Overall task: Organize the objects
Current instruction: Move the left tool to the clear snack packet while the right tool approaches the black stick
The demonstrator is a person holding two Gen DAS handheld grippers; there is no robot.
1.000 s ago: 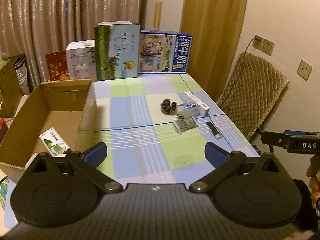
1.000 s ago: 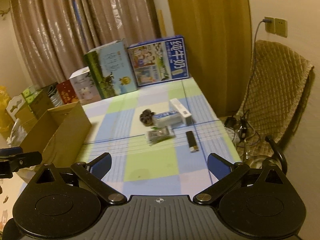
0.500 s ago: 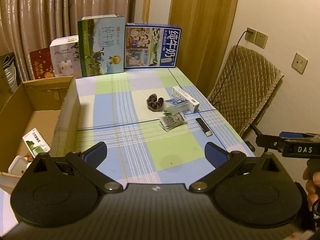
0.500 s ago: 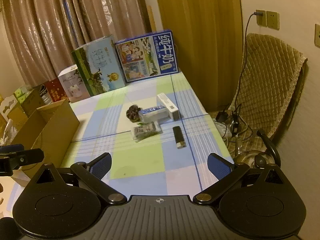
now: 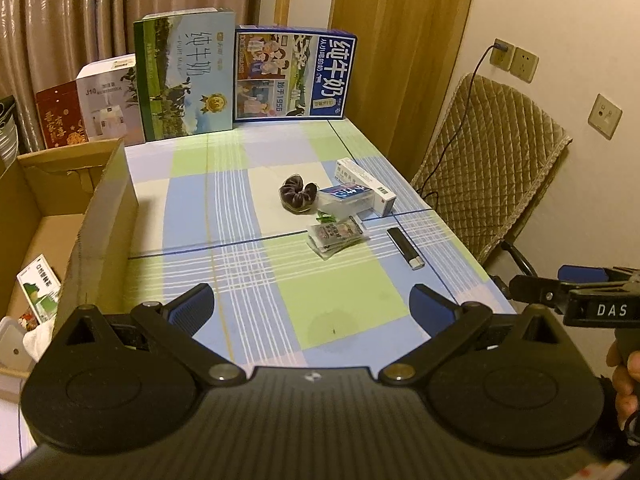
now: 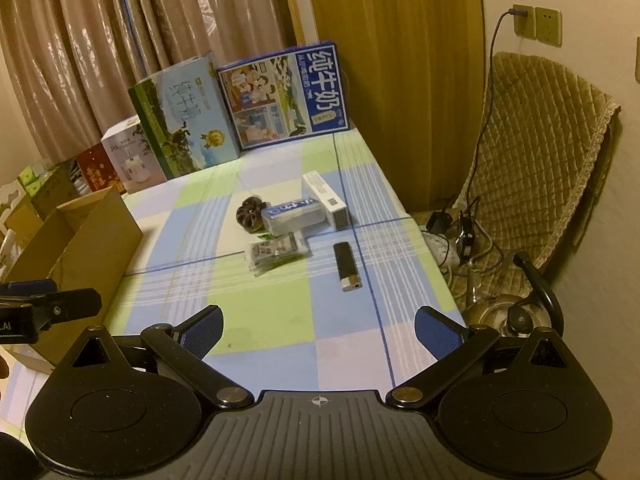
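On the checked tablecloth [image 5: 240,264] lie a dark scrunchie [image 5: 297,196] [image 6: 249,214], a clear blue-labelled box [image 5: 347,199] [image 6: 292,216], a long white carton [image 5: 366,186] [image 6: 325,195], a flat plastic packet [image 5: 335,236] [image 6: 276,251] and a black lighter [image 5: 405,248] [image 6: 347,266]. An open cardboard box [image 5: 100,216] [image 6: 76,248] stands at the left with a few small items inside. My left gripper [image 5: 312,312] and right gripper [image 6: 318,330] both hover open and empty above the near table edge, well short of the objects.
Tall milk cartons [image 5: 294,74] [image 6: 280,94] and smaller boxes [image 5: 108,100] line the far edge before curtains. A quilted chair [image 5: 492,176] [image 6: 536,168] stands right of the table, with cables and a kettle [image 6: 500,312] on the floor. A hand [image 5: 624,380] holds the right gripper's handle.
Both cameras swung slightly right and then settled; the cardboard box slid toward the left edge of the views. The grippers stayed open and nothing on the table moved.
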